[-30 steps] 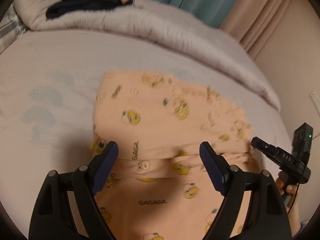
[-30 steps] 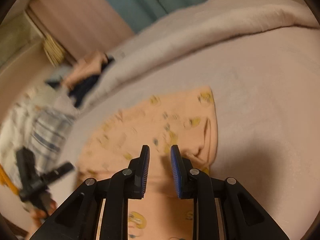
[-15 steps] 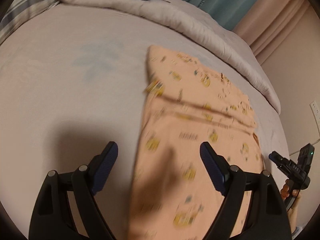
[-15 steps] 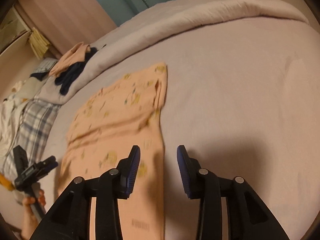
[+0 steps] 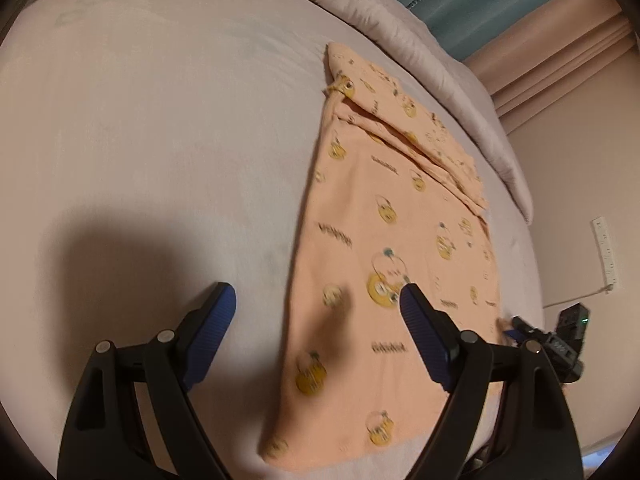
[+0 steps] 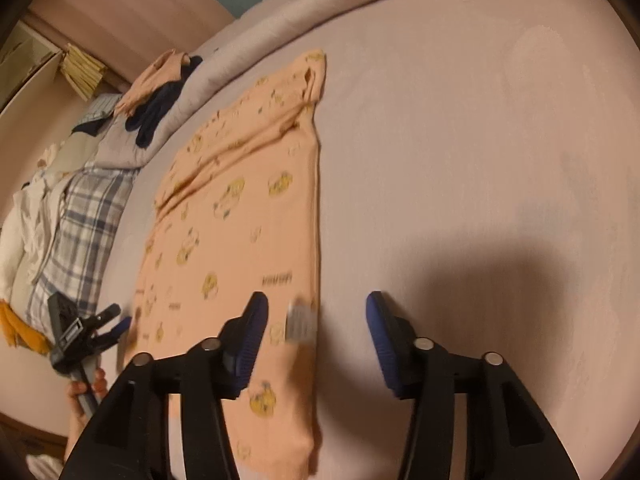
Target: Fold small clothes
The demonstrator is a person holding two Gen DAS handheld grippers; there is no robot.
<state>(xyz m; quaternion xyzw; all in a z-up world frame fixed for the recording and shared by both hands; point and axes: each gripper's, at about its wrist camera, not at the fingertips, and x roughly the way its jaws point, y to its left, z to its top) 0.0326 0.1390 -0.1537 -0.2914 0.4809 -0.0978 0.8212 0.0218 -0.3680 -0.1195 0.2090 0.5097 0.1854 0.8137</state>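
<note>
So the peach cotton garment with yellow cartoon prints (image 5: pixel 396 240) is lying flat on the pale lilac bedsheet (image 5: pixel 160 140), its far end folded over, near the rolled grey duvet (image 5: pixel 400 32) along the bed's far edge. The left gripper (image 5: pixel 316 304) is hovering wide open over the garment's left edge, gripping nothing. The right gripper (image 6: pixel 316 312) has just been opening, partway apart now, straddling the right edge with nothing pinched.
</note>
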